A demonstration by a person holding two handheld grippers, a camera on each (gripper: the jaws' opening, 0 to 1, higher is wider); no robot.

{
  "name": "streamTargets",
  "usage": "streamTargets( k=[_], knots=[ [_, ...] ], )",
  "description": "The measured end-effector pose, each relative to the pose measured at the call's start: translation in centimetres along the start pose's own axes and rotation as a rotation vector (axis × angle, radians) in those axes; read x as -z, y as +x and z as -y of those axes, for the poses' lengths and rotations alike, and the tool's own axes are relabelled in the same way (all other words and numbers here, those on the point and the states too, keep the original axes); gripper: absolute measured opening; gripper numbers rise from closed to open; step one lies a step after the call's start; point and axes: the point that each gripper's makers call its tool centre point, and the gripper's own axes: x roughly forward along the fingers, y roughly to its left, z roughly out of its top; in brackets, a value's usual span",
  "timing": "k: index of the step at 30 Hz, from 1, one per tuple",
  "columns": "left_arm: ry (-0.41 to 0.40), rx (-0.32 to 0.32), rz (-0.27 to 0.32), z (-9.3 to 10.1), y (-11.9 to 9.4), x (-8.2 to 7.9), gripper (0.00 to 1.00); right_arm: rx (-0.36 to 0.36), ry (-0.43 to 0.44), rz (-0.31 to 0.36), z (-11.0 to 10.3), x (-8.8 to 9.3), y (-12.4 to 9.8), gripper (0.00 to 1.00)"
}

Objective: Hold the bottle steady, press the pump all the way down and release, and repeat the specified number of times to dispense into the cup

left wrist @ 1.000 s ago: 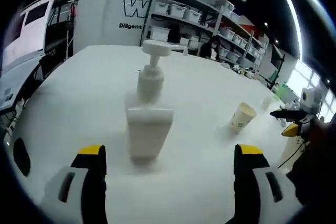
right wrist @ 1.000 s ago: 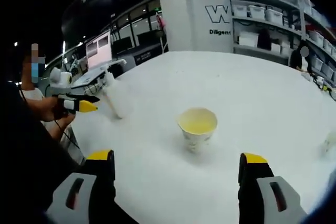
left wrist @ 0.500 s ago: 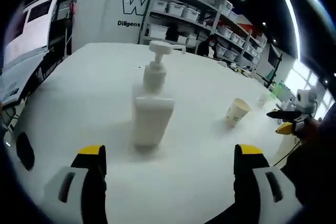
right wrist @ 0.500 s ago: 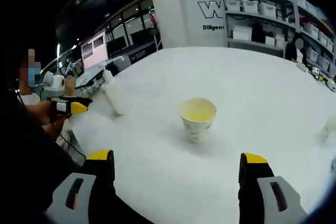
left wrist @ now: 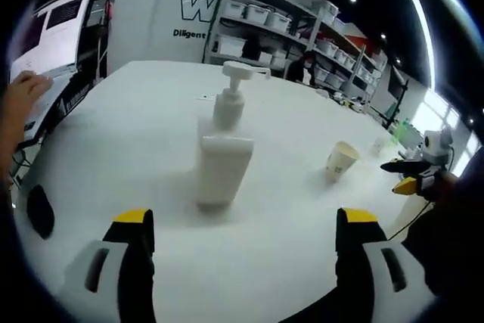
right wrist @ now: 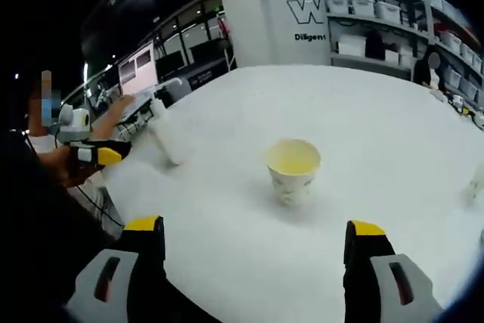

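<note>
White tabletop (left wrist: 113,126) lay under both views, shelves behind. Nearest, the left gripper (left wrist: 242,225) and right gripper (right wrist: 255,234) stood with jaws apart, clamping nothing. Beyond, the pump bottle (left wrist: 224,149) stood upright, the cup (right wrist: 293,169) well apart. Over the last second neither had closed in, so pumping looked unstarted.
</note>
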Motion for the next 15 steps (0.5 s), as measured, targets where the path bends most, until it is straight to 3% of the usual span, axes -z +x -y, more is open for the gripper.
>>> streamTargets(
  k=[15],
  knots=[
    [0.028, 0.036, 0.011, 0.0, 0.0, 0.8, 0.97, 0.059, -0.063, -0.057, -1.1, 0.3, -0.2, 0.99]
  ],
)
